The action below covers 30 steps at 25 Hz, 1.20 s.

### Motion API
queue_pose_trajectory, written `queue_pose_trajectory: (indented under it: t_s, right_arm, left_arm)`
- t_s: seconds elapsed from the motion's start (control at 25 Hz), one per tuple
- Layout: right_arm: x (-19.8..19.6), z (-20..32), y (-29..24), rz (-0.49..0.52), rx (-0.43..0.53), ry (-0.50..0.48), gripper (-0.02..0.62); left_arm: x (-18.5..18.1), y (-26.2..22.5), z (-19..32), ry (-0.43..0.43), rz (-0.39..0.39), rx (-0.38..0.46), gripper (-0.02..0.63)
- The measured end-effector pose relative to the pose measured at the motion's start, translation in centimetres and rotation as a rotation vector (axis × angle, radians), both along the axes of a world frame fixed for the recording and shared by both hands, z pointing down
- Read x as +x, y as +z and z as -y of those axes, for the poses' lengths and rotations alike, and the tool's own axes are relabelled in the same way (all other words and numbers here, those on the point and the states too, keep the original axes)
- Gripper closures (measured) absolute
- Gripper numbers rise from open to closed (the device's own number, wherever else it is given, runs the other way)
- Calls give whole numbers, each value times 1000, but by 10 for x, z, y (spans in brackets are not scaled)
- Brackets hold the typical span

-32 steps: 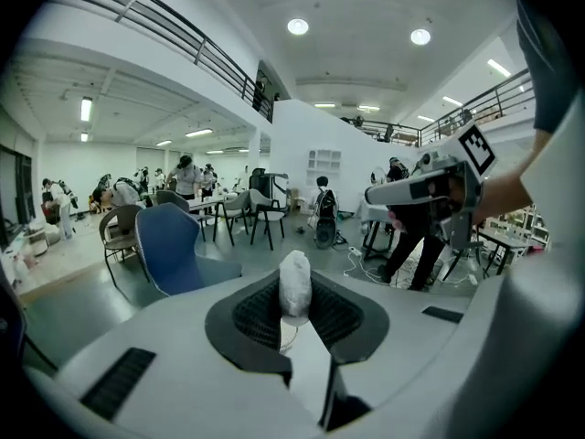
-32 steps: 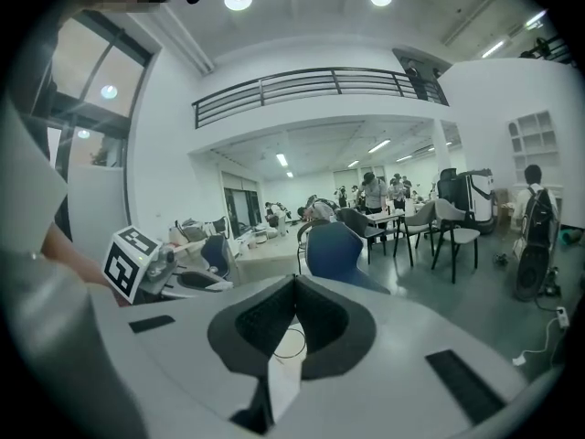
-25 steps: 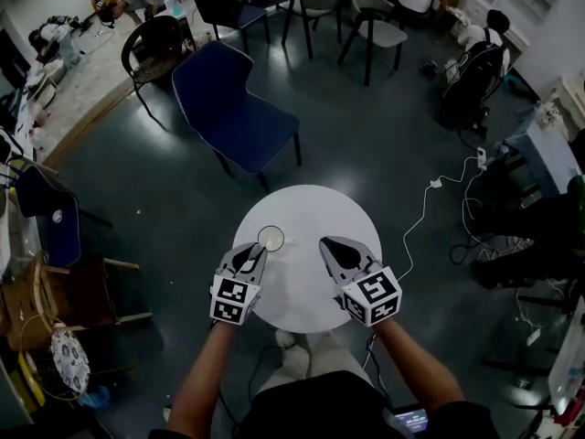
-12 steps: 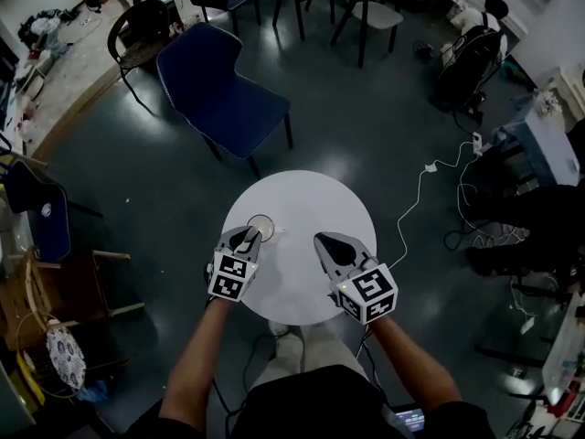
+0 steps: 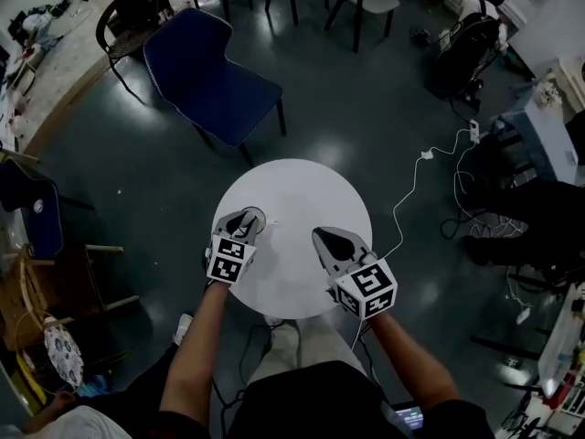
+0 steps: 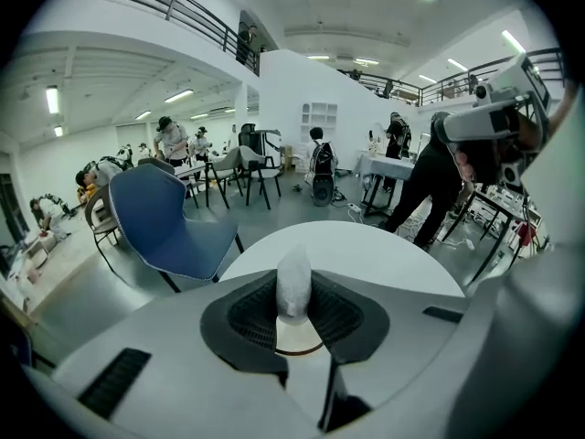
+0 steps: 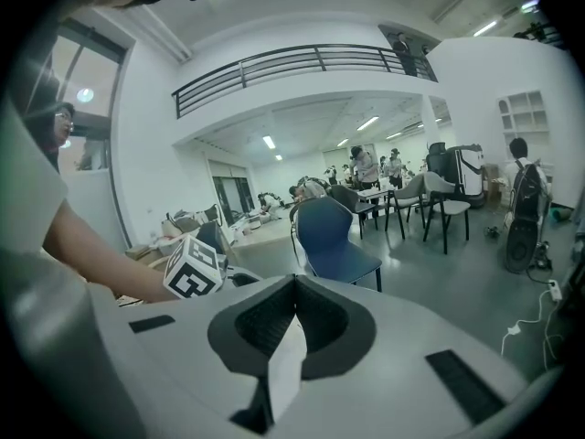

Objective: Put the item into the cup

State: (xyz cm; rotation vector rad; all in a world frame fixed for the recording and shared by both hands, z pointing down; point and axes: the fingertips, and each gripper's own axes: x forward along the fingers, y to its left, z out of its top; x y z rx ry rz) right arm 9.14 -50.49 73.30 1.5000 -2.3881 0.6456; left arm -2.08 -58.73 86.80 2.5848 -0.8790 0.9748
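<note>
While the left gripper [image 6: 294, 314] pinches the white item [image 6: 294, 280] just above the cup [image 6: 299, 340] at lower centre, an off-centre release could miss the rim.

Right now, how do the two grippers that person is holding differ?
The left gripper pinches a white crumpled item; the right gripper is shut on nothing. The left gripper is at the cup near the round table's left edge; the right gripper is over bare tabletop. Both carry a marker cube and point away from the person.
</note>
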Motion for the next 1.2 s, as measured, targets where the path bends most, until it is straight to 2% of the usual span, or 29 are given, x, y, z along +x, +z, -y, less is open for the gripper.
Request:
queue_pose_trajectory:
  t_s: [0.04, 0.16, 0.36, 0.72, 0.92, 1.2]
  right_arm:
    - [1, -1, 1, 0, -5, 1, 578]
    - [4, -3, 5, 1, -15, 4, 578]
    - [6, -2, 7, 5, -20, 4, 578]
    - [1, -10, -5, -2, -3, -21, 578]
    - [-14, -23, -25, -12, 23, -49, 578]
    - [-43, -36, -61, -15, 67, -65, 578]
  left_arm:
    - [1, 1, 0, -4, -2, -8, 534]
    - [2, 6, 0, -13, 0, -24, 469]
    - [0, 8, 3, -35, 5, -25, 442]
    - [-7, -19, -10, -75, -32, 2, 468]
    - [-21, -46, -31, -104, -64, 9, 522]
    - [-53, -84, -60, -131, -96, 25, 543]
